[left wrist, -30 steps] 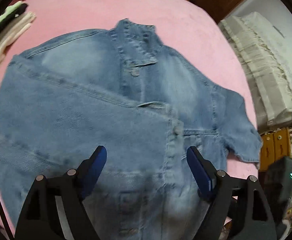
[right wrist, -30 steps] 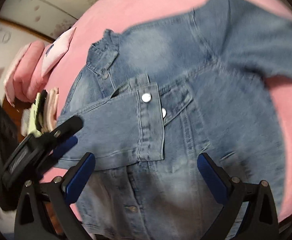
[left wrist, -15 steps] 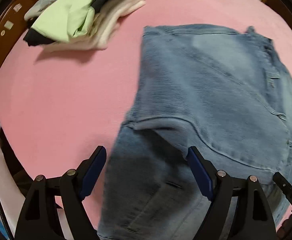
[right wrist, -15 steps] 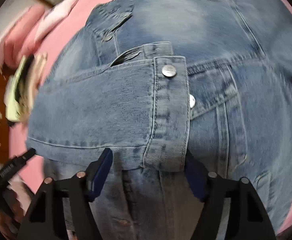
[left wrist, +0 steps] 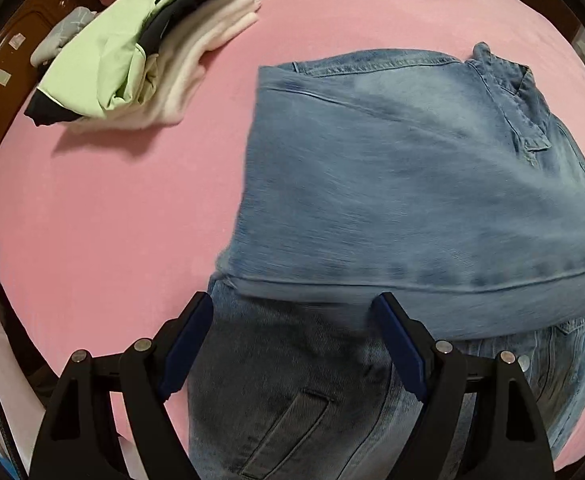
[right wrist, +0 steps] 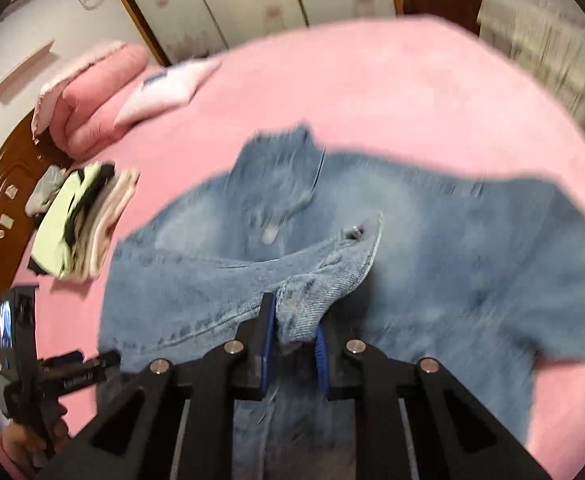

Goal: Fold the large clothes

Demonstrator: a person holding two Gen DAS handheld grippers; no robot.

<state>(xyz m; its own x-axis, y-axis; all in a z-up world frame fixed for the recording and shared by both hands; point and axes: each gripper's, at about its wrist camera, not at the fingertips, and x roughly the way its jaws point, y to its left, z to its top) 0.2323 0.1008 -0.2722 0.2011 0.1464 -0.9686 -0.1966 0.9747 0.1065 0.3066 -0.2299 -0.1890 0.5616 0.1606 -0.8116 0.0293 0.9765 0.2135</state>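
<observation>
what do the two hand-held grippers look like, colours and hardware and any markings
Both look alike: the left hand-held gripper and right hand-held gripper have matte black angular frames with cut-out slots, round silver pivot screws and flat dark blue pads on the fingers. Seen from the right wrist view, the left one carries small white lettering, too blurred to read. No cables visible.

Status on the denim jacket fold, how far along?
Done: one sleeve lies folded across the jacket front. In hand: right gripper is shut on that sleeve's cuff; left gripper hovers open over the hem. Left: the other sleeve, then folding the body.
</observation>
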